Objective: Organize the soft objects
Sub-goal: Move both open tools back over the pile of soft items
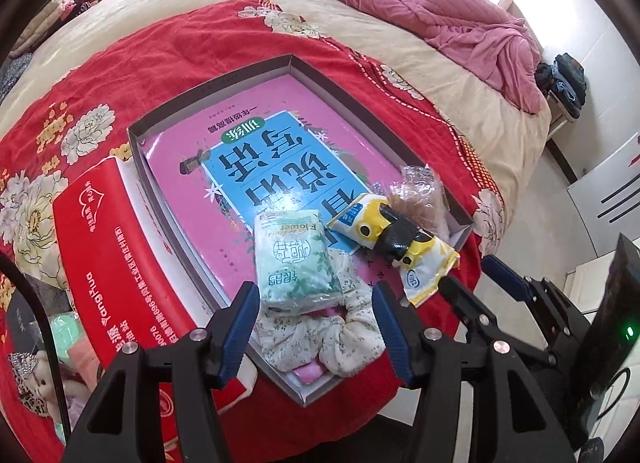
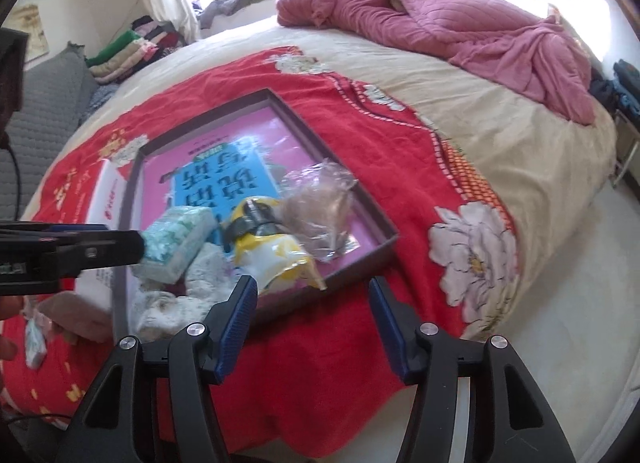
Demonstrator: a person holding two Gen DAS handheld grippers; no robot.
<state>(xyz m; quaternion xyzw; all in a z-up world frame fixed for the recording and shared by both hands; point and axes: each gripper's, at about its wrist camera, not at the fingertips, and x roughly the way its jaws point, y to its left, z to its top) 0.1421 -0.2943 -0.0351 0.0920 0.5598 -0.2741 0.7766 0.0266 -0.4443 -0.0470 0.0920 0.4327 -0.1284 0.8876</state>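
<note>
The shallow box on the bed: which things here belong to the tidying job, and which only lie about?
Job: shallow box, green tissue pack, floral scrunchie, yellow pouch, clear bag.
Lying about: red carton, pink quilt, folded clothes.

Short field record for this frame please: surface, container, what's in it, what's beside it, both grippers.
surface: bed with red floral cover
container: shallow open box on the cover
box contents: pink book lying flat; green tissue pack, floral cloth, yellow pouch and clear bag at the near end
beside box: red carton, along its left wall
left gripper: open, above tissue pack and cloth, holding nothing
right gripper: open, above the cover just short of the box, holding nothing
</note>
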